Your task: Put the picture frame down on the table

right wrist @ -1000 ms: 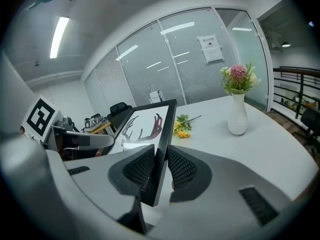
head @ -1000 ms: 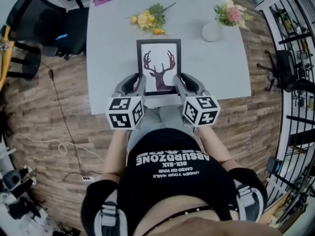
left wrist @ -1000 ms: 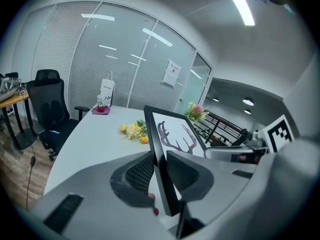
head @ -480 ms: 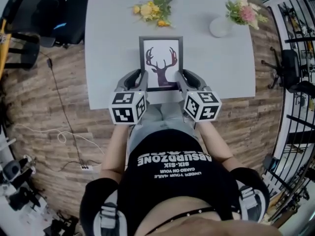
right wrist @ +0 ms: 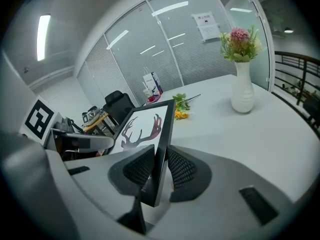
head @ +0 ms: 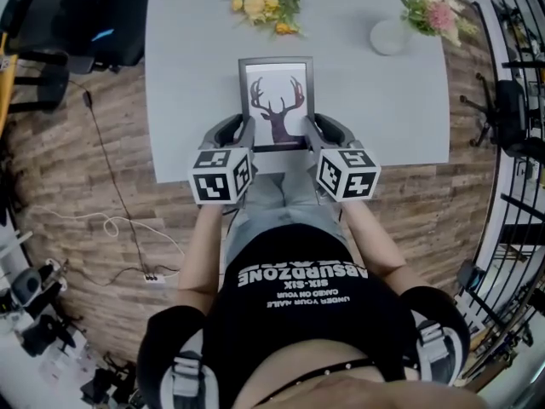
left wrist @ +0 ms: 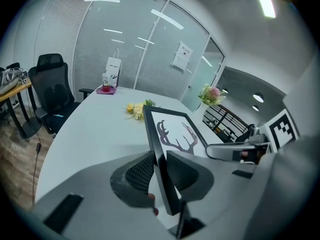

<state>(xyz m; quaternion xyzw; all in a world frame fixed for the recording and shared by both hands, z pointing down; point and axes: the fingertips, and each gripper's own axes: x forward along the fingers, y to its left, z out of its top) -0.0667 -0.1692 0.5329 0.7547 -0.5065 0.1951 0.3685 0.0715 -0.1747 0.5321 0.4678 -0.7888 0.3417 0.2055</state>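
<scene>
A black picture frame (head: pixel 276 103) with a dark deer-antler print is held over the near part of the pale grey table (head: pixel 187 75). My left gripper (head: pixel 241 133) is shut on its left edge, and in the left gripper view the frame (left wrist: pixel 172 134) runs between the ribbed pads (left wrist: pixel 142 171). My right gripper (head: pixel 311 131) is shut on the frame's right edge; in the right gripper view the frame (right wrist: pixel 145 129) is pinched near its lower corner. Whether the frame's bottom touches the table is hidden.
Yellow flowers (head: pixel 266 2) lie on the table beyond the frame. A white vase of pink flowers (head: pixel 400 28) stands at the back right. Black office chairs (head: pixel 77 24) are at the left, and a cable (head: pixel 111 220) lies on the wood floor.
Both grippers and the frame have moved a little farther over the table, away from the person. Both grips stay as they were.
</scene>
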